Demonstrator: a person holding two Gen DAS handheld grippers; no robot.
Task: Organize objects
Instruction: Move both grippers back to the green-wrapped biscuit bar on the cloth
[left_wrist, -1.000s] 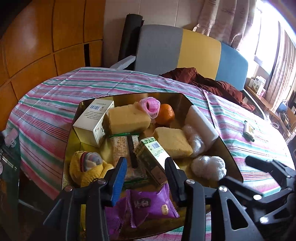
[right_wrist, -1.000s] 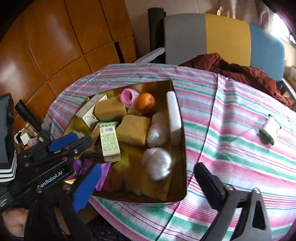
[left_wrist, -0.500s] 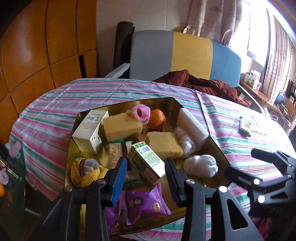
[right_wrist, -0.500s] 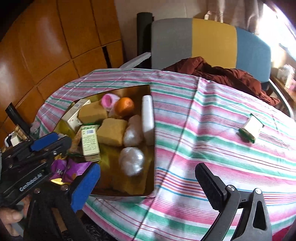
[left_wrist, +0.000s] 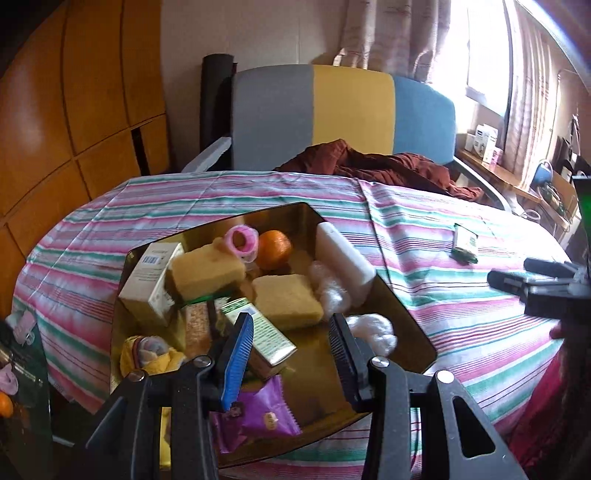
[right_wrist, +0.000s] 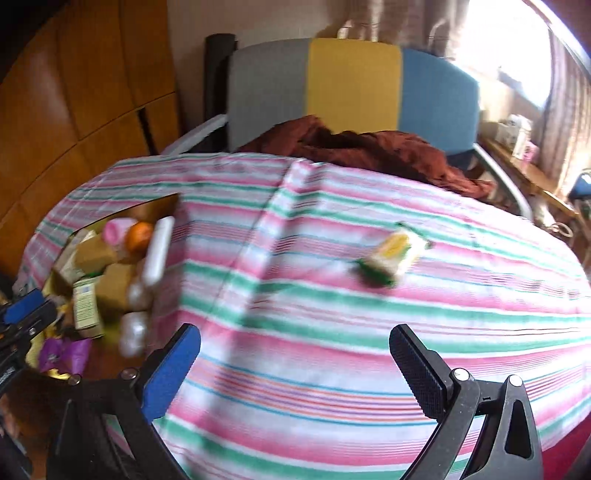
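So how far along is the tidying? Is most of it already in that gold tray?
Mostly, it seems. The gold tray already holds many things: an orange, sponges, boxes, purple snack packets. Nothing is in hand: the left tongs hang open over the tray, and the right tongs are open above the striped cloth. Left out: one small packet lying on the cloth ahead of the right tongs, likely next.

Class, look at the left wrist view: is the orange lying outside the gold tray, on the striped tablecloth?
No, the orange sits inside the gold tray, between a pink roll and a white block.
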